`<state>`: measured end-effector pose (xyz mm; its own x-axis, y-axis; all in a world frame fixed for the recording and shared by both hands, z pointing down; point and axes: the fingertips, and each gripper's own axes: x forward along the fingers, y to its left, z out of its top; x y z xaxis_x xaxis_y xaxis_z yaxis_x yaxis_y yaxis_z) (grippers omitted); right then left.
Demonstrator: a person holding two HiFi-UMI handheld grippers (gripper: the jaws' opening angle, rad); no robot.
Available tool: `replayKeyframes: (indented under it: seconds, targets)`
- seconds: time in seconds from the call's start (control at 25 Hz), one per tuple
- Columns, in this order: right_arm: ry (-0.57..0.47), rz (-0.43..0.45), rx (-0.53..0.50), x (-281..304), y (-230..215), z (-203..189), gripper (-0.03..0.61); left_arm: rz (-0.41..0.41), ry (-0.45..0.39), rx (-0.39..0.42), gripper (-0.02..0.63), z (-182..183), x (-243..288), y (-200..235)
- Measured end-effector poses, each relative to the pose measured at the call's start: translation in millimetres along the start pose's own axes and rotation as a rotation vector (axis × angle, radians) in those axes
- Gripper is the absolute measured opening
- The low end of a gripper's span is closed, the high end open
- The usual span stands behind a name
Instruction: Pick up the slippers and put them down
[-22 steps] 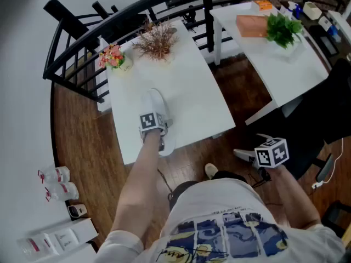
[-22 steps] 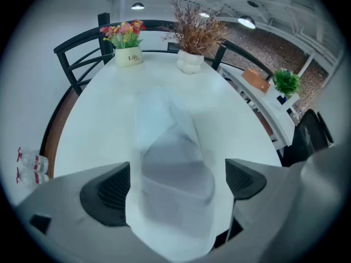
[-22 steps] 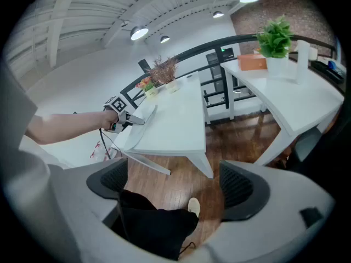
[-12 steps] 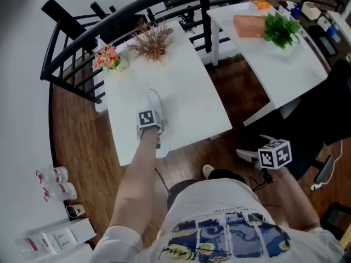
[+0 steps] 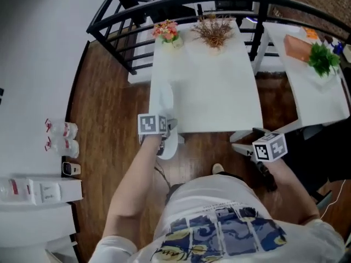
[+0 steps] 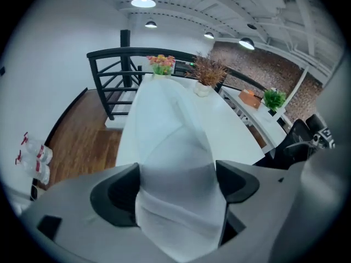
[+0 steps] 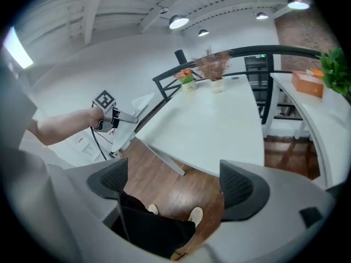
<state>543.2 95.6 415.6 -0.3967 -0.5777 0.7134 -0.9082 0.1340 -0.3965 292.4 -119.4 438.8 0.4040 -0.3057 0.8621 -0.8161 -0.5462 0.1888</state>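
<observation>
White tabletop beside a dark railing bears one pale slipper, its heel overhanging the near edge, clamped in the left claw. The right claw hangs wide and empty over the floor. The pick-up looks in hand; next comes a clean lift, then setting it down.

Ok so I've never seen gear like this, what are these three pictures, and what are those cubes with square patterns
A person holds a two-jaw gripper in each hand; the cubes belong to them. One picture looks down from the person's head, the others ride on each gripper. The left gripper is shut on a white slipper that overhangs the near edge of the white table. The right gripper is open, empty. At the table's far end stand pink flowers and a dried plant.
</observation>
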Motion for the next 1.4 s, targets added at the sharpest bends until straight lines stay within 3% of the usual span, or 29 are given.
replayKeyframes:
  seconds: [0.24, 0.4, 0.56, 0.68, 0.84, 0.96, 1.16, 1.28, 1.4]
  targets:
    - [0.047, 0.062, -0.119, 87, 173, 19, 0.539, 0.077, -0.047, -0.130, 0.428, -122, -118, 187]
    - [0.111, 0.098, -0.193, 150, 305, 1, 0.537, 0.118, -0.050, -0.252, 0.428, -223, -177, 305]
    - [0.163, 0.128, -0.242, 216, 402, -14, 0.537, 0.142, -0.032, -0.347, 0.428, -296, -195, 387]
    - [0.228, 0.152, -0.270, 283, 447, -31, 0.520, 0.158, -0.025, -0.454, 0.428, -337, -179, 440]
    - [0.344, 0.172, -0.339, 386, 462, -45, 0.520, 0.167, 0.026, -0.587, 0.428, -378, -123, 485]
    - [0.423, 0.203, -0.368, 479, 459, -62, 0.520, 0.181, 0.049, -0.690, 0.427, -406, -49, 529]
    - [0.484, 0.182, -0.359, 701, 415, -105, 0.520, 0.236, 0.067, -0.789, 0.425, -467, 136, 639]
    - [0.489, 0.112, -0.396, 867, 359, -140, 0.520, 0.233, 0.088, -0.854, 0.425, -526, 267, 694]
    - [0.525, 0.080, -0.348, 1002, 306, -192, 0.508, 0.223, 0.143, -0.891, 0.425, -594, 387, 723]
